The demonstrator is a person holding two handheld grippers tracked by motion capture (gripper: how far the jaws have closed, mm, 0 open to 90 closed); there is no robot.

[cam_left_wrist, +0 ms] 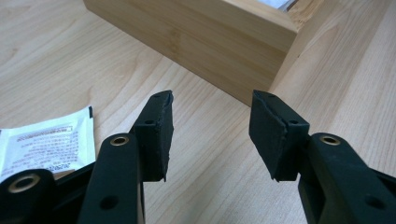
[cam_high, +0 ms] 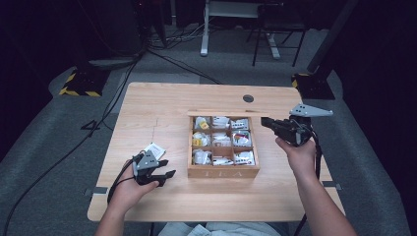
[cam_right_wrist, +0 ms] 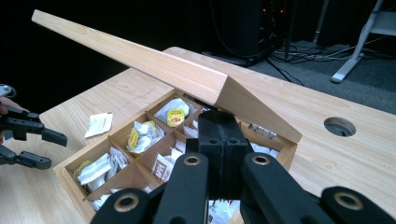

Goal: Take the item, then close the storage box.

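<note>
The person's left forearm is reaching in from the bottom edge of the high view, angling up and to the right, with the left hand (cam_high: 129, 189) wrapping around the body of the left gripper (cam_high: 167, 168). That gripper is lying low and nearly level, its two black jaws standing apart with nothing between the pads (cam_left_wrist: 161, 135). The right forearm is stretching farther forward on the other side, the right hand (cam_high: 299, 153) gripping the right gripper (cam_high: 264, 121) from below, its grey three-cornered plate riding on top. That gripper is pointing leftward, its jaws pressing tightly together.
</note>
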